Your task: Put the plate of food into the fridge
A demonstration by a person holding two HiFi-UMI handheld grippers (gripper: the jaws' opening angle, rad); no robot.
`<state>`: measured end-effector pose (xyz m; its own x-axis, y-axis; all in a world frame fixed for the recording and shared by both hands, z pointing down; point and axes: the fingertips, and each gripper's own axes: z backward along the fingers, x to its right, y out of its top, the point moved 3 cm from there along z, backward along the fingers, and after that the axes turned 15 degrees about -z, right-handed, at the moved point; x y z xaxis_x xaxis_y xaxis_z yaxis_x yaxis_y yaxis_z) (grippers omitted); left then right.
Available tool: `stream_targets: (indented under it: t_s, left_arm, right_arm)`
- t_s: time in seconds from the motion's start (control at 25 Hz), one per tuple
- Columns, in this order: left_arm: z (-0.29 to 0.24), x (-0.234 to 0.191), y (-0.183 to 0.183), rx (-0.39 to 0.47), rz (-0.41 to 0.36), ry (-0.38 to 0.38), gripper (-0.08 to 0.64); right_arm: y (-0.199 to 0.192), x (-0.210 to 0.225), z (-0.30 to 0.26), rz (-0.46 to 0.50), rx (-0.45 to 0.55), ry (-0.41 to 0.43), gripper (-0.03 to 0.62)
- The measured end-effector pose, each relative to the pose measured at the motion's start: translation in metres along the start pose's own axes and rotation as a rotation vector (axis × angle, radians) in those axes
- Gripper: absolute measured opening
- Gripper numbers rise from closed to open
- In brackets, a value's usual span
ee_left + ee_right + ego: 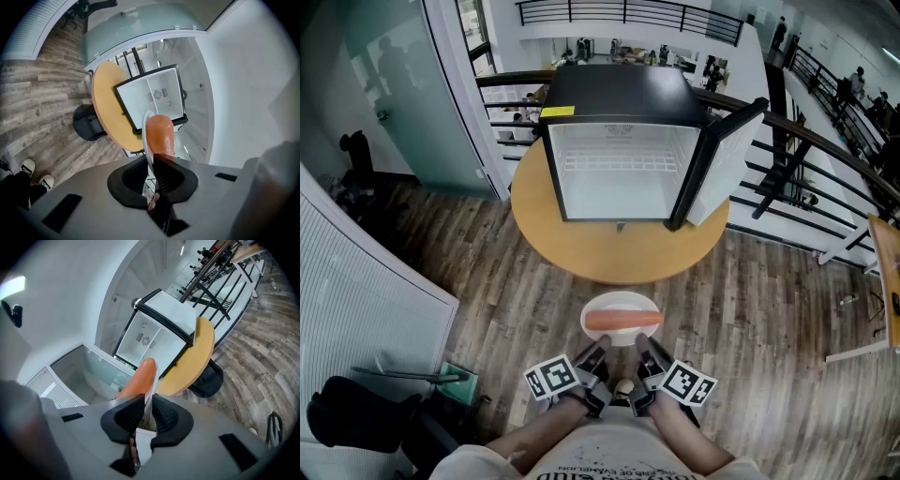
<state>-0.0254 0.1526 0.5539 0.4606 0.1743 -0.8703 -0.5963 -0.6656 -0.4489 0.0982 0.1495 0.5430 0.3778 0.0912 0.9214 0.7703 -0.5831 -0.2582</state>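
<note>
Round table [581, 251] at far centre carries the open mini fridge [623, 173], while left gripper [598, 354] and right gripper [645, 354] clamp the near rim of the plate [619, 301] bearing a sausage [623, 321].

The fridge [623, 103] stands on the round bench [619, 251], towards its far side, with its opening facing the person. Its door [729, 155] hangs open at the right, and a shelf [614, 161] sits high inside. A railing [825, 150] runs behind the bench. Nearer the person, in front of the bench and above the floor [750, 309], is the plate [621, 299], with the food [623, 321] lying crosswise on it. The left gripper [602, 350] holds the plate's near rim on the left, and the right gripper [643, 348] holds it just beside, on the right.
</note>
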Motion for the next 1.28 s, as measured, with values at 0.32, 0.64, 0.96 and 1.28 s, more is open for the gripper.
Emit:
stream_targets:
  t_s: [0.32, 0.64, 0.96, 1.28]
  left_arm:
    - [0.005, -0.004, 0.001, 0.0, 0.014, 0.008, 0.046]
    - [0.006, -0.005, 0.001, -0.008, 0.0, 0.005, 0.046]
    - [0.013, -0.008, 0.003, -0.015, -0.012, 0.002, 0.046]
    - [0.031, -0.018, 0.011, -0.033, 0.0, -0.022, 0.046]
  right_arm:
    - [-0.003, 0.0, 0.0, -0.004, -0.008, -0.004, 0.066]
    - [-0.005, 0.002, 0.002, -0.036, -0.001, 0.004, 0.066]
    - [-0.013, 0.0, 0.002, -0.04, -0.002, -0.001, 0.066]
    - [-0.034, -0.008, -0.002, -0.033, 0.018, -0.018, 0.064]
